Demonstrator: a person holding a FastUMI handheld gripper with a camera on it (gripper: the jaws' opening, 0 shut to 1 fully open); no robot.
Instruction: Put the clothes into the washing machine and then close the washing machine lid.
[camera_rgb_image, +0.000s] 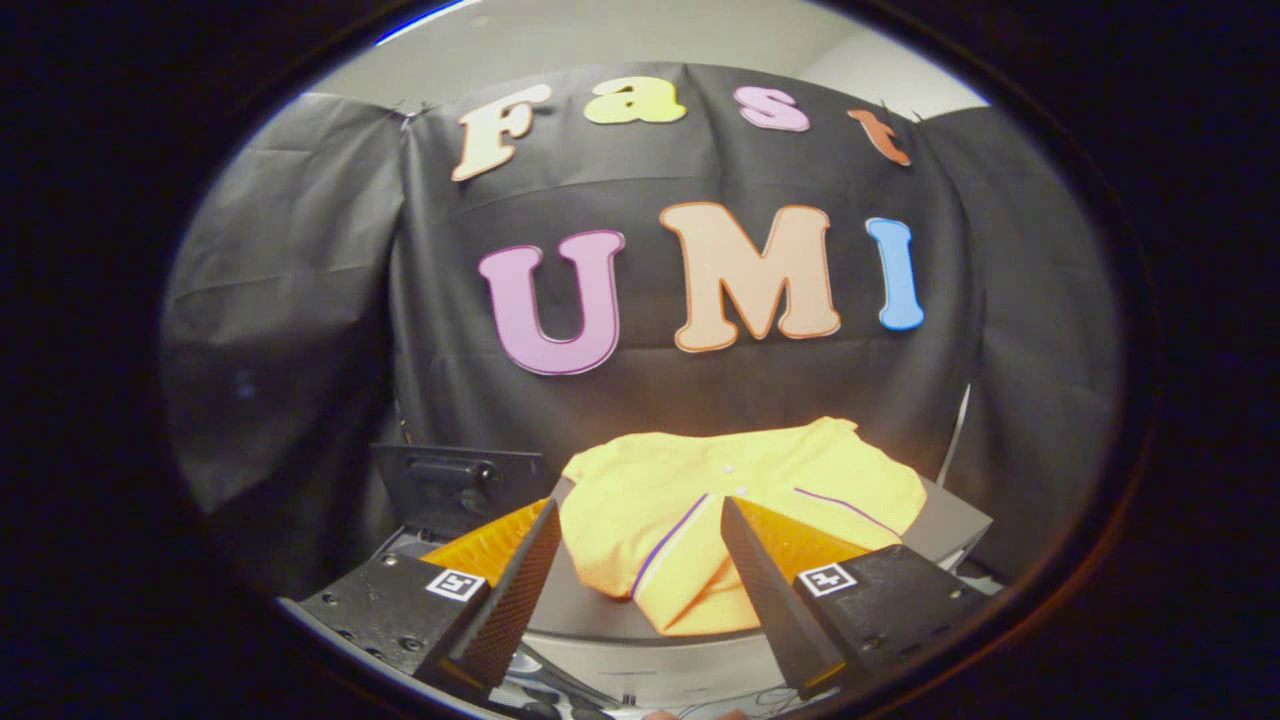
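Note:
A yellow garment (700, 490) with thin purple stripes lies crumpled on a grey flat surface (590, 610), which looks like the top of the washing machine. My gripper (640, 515) hangs just above and in front of the garment, its two fingers spread wide apart. One fold of the cloth shows between the fingertips, and neither finger presses on it. The garment's far edge reaches toward the black cloth wall behind.
A dark panel (455, 480) with a small handle stands upright behind the left finger, at the back left of the grey surface. A grey slab edge (955, 525) shows to the right of the garment. Black cloth walls close the booth behind.

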